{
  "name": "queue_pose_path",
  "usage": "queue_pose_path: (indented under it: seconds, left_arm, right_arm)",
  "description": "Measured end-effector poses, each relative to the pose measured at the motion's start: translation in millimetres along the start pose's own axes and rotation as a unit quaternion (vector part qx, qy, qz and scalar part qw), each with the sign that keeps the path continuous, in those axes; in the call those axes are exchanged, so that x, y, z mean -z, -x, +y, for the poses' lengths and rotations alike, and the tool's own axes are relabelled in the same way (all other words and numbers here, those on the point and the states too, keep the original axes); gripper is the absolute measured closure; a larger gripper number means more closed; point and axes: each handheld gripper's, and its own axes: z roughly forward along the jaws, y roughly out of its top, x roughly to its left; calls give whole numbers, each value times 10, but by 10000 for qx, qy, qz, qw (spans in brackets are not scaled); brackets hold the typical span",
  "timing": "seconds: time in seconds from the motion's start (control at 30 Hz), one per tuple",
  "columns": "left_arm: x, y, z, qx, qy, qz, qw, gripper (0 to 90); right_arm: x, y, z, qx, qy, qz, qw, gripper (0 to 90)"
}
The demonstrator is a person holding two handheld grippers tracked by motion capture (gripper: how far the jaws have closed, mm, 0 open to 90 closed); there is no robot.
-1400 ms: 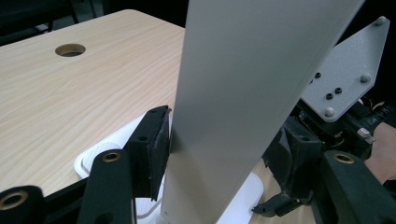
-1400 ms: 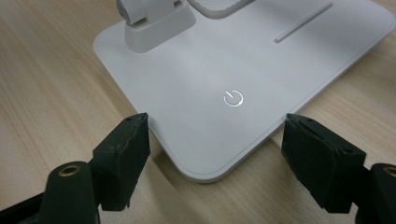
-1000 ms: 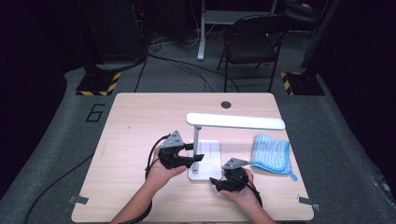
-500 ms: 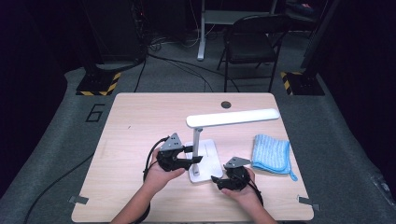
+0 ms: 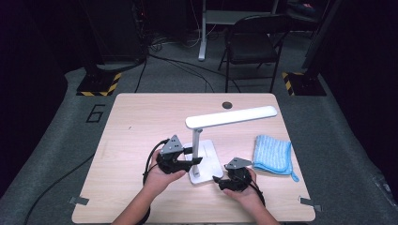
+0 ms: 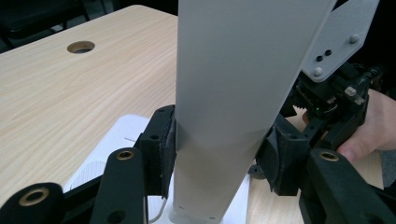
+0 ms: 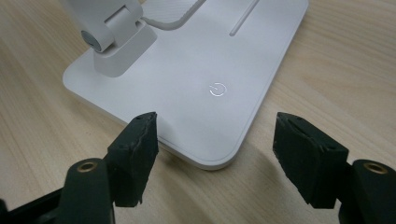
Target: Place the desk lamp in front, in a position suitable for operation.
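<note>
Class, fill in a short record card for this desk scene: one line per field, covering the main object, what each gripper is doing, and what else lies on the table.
Main object: white desk lamp, head raised over the base
Left gripper: shut on the lamp's upright arm, pads pressing both sides
Right gripper: open, jaws just been closing, apart at the base's near corner, nothing gripped
Power symbol: on the base, ahead of the right gripper
Other item: blue cloth, right of the lamp, untouched
Surface: wooden table with a round hole
</note>
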Motion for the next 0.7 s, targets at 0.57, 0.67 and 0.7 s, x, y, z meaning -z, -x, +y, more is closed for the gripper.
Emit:
queue_pose_path:
  seconds: [0.57, 0.67, 0.7]
  left_arm:
    - [76, -7, -42, 20, -7, -107, 9999, 513]
    - [74, -6, -42, 26, -3, -119, 9999, 513]
    - [77, -9, -40, 14, -14, -126, 9999, 513]
  right_arm:
    - [448, 343, 45, -125, 551, -901, 9943, 341]
    - [574, 522, 34, -414, 762, -1129, 9898, 344]
    - [614, 578, 27, -527, 782, -1207, 9882, 351]
